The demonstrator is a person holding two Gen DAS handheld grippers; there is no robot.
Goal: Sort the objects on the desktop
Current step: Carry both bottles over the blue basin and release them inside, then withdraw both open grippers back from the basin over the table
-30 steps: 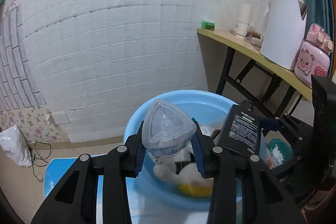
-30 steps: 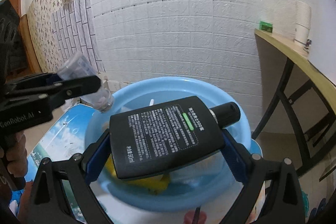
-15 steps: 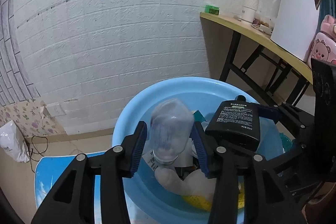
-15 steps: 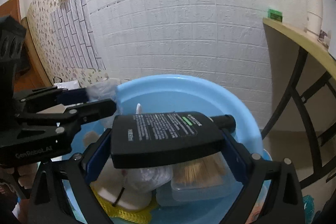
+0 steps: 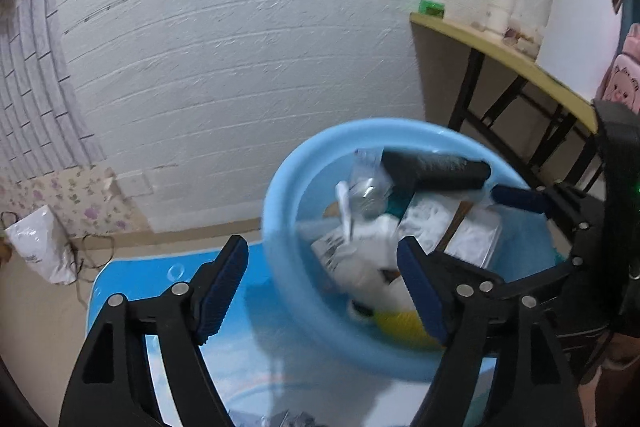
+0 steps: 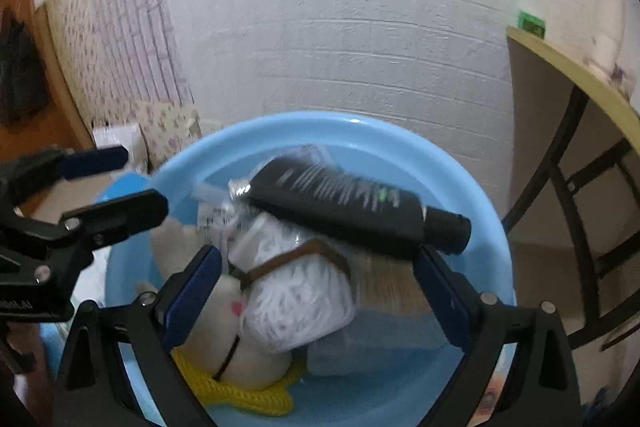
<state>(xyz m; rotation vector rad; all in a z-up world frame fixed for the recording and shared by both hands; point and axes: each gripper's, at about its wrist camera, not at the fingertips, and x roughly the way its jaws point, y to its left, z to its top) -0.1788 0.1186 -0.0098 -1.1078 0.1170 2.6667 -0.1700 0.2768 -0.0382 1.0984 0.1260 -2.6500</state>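
Both grippers spread, empty | left gripper [image 5: 322, 287], right gripper [image 6: 318, 291] above basin [image 6: 400, 135] | black bottle [image 6: 352, 211] lies crosswise beyond right fingertips

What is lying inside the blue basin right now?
In the blue basin: a black bottle on top, a clear bottle, a white plush toy, a yellow knitted piece and a clear box. Anything beneath is covered.

No legible text, black bottle [image 6: 352, 215] label blurred.
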